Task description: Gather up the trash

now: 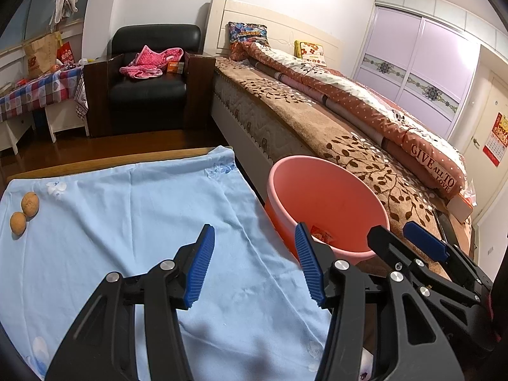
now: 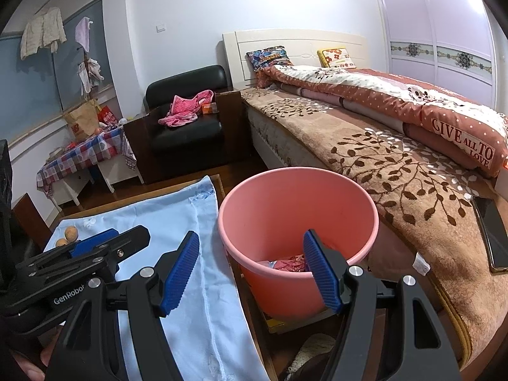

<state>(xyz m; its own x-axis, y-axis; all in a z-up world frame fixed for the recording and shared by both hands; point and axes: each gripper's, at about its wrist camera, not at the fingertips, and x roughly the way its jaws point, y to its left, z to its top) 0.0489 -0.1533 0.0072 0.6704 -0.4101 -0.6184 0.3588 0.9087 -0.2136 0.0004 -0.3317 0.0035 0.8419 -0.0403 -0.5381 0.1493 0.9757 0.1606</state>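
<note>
Both grippers are angled down and forward, side by side over the near end of a table. The left gripper (image 1: 254,263) has its jaws spread wide with nothing in them, blue pads hanging above the light blue cloth (image 1: 133,222). The right gripper (image 2: 250,270) is just as wide open and empty too, its right finger lined up in front of the bucket (image 2: 298,222) and its left one over the cloth edge.

The bucket is pink plastic, round, standing upright in the gap between the table and the bed (image 2: 397,171). Down at the bottom there's crumpled trash (image 2: 289,262), reddish-pink wrappers mostly, can't make out more than that. Two small brownish round things (image 1: 25,212) sit touching each other at the far left of the cloth, well away from both grippers. A phone (image 2: 492,231) lies on the bed cover.
</note>
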